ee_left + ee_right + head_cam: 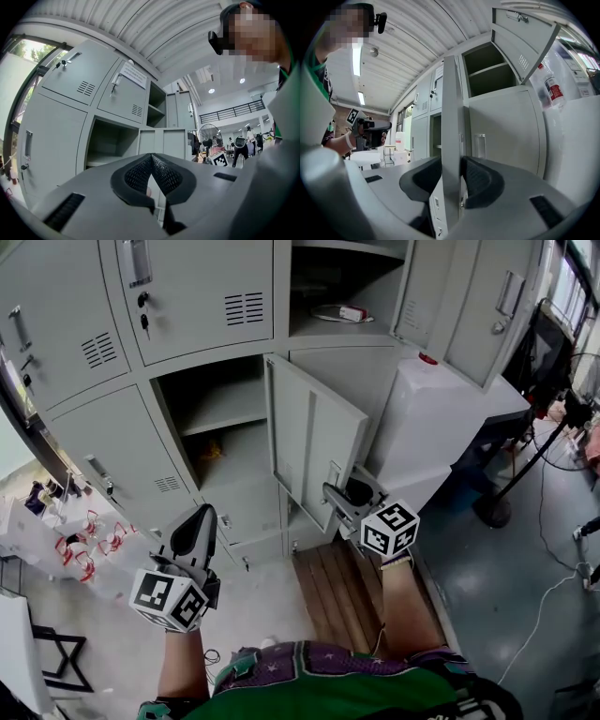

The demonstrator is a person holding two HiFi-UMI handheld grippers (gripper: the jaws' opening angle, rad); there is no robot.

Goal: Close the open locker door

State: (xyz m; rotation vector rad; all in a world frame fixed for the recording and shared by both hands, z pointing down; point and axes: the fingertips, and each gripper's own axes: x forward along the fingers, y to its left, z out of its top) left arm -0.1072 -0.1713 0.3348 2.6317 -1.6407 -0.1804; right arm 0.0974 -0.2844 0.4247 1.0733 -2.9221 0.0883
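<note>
Head view: locker door (314, 442) stands wide, swung out from lower middle compartment (220, 427). My right gripper (349, 498) sits at door's free edge. My left gripper (199, 531) is held back, well apart from lockers.

Left gripper view: jaws together at tips, nothing between. Idle.

Right gripper view: door edge stands between narrowed jaws. Pads look pressed on both faces, though left-pad contact is hard to confirm.

I judge grasp about made; whole swing shut still left.

Grey floor (506, 559) (cables (542, 613) trailing across it) beside wooden slats (337, 592), under a ribbed ceiling (154, 33).
</note>
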